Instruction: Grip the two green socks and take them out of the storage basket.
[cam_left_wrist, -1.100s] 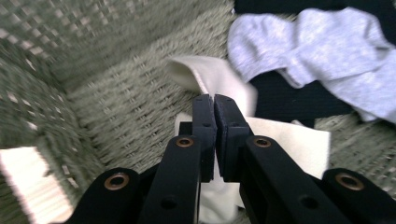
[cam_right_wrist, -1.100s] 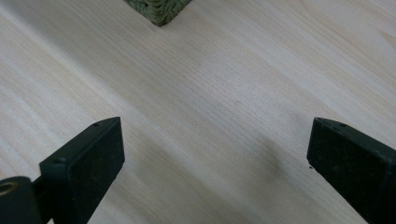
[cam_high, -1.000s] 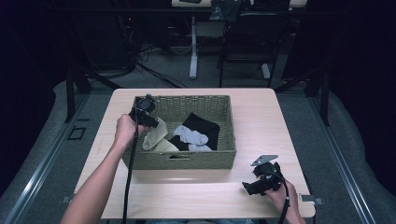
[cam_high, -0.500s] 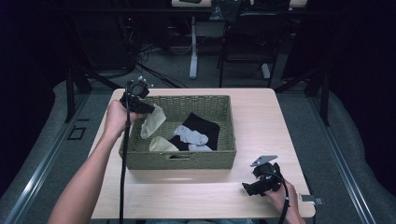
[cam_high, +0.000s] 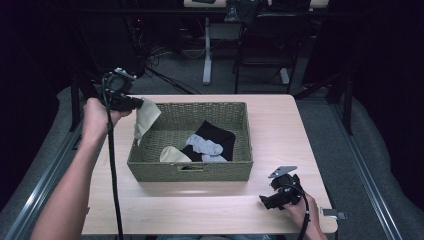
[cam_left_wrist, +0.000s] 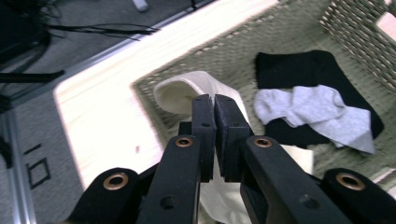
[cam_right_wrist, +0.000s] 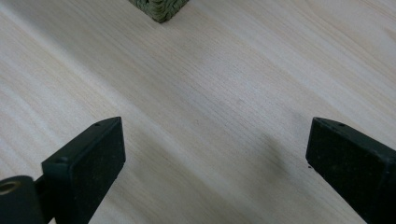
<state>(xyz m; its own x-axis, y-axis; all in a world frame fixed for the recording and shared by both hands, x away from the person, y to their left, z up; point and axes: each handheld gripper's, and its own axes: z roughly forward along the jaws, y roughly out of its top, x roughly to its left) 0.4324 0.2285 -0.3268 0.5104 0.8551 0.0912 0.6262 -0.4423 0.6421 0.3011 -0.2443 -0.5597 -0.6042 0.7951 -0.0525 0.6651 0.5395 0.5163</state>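
A woven basket (cam_high: 150, 167) stands mid-table. My left gripper (cam_high: 136, 103) hangs above the basket's far left corner, shut on a cream sock (cam_high: 146, 119) that dangles over the rim. In the left gripper view the jaws pinch that cream sock (cam_left_wrist: 184, 91) with the basket (cam_left_wrist: 355, 28) below. Inside lie a black cloth (cam_high: 216, 135), a grey sock (cam_high: 202, 146) and another cream sock (cam_high: 174, 155). My right gripper (cam_high: 264, 201) rests open on the table near the front right, its pads (cam_right_wrist: 88, 154) wide apart over bare wood.
The light wooden table (cam_high: 280, 120) has free room right of the basket and along the front edge. A basket corner (cam_right_wrist: 161, 8) shows at the top of the right gripper view. Dark floor, cables and chair legs lie beyond the far edge.
My left gripper has risen and moved left and away from inside the basket, lifting the cream sock up over the far left rim. The right gripper has stayed put.
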